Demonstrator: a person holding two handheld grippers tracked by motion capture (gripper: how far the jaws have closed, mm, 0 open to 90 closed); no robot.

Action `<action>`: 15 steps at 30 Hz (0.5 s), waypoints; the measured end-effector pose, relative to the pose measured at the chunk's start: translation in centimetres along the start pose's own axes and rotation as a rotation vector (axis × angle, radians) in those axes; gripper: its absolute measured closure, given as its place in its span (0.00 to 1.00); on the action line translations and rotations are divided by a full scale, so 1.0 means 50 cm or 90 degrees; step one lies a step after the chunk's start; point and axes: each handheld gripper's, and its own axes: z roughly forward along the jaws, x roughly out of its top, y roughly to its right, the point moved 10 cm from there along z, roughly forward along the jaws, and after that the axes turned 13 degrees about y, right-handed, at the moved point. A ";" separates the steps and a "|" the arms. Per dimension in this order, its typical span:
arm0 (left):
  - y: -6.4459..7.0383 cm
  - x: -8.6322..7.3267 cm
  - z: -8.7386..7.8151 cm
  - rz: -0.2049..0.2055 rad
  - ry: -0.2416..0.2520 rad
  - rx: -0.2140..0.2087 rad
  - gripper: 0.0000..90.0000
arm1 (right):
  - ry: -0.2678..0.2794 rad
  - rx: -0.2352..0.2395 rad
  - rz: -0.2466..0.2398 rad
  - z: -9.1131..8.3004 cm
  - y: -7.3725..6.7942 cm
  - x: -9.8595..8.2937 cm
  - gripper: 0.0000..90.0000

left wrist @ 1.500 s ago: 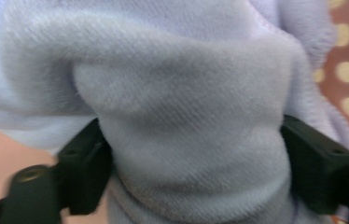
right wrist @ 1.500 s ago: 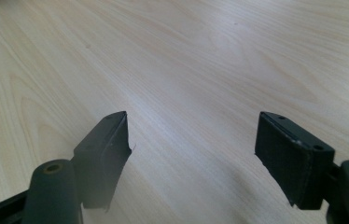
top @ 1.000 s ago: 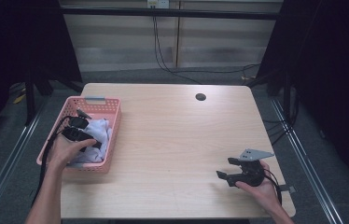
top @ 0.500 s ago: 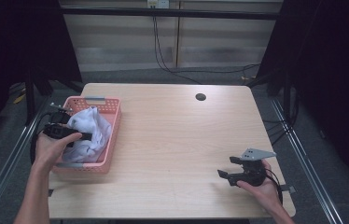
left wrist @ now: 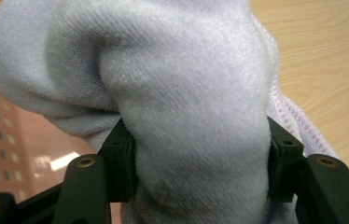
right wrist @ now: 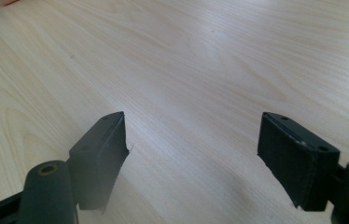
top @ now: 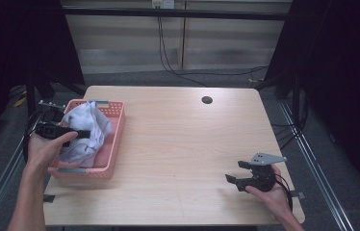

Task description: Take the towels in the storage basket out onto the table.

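A pale lilac-white cloth (top: 87,131) is bunched up over the pink basket (top: 112,144) at the table's left. My left gripper (top: 83,133) is shut on a thick fold of that cloth (left wrist: 196,107), which bulges between the two black jaws and hangs lifted above the basket. My right gripper (top: 233,177) rests low near the table's front right corner, held by a hand. In the right gripper view it (right wrist: 193,154) stands open over bare wood with nothing between the jaws.
The light wooden table (top: 183,144) has a small dark round hole (top: 207,100) near its far edge. A black frame and cables stand behind the table. Dark floor lies on both sides.
My left gripper has pulled back to the left and up, drawing the cloth out of the basket's middle into a raised bunch. The right gripper has stayed in place.
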 end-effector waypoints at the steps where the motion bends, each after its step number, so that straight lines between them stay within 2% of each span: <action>1: 0.005 0.005 -0.003 -0.003 0.010 -0.004 0.46 | 0.004 0.001 0.000 0.000 0.000 0.001 0.26; 3: 0.005 0.010 -0.010 0.001 0.016 -0.009 0.46 | 0.005 0.000 0.000 -0.001 0.000 0.002 0.26; 7: 0.000 0.021 -0.023 -0.009 0.037 -0.010 0.46 | 0.006 -0.004 0.001 -0.002 0.002 0.002 0.26; 15: 0.006 0.033 -0.038 -0.010 0.049 -0.019 0.46 | 0.006 -0.002 -0.001 -0.002 0.001 0.003 0.26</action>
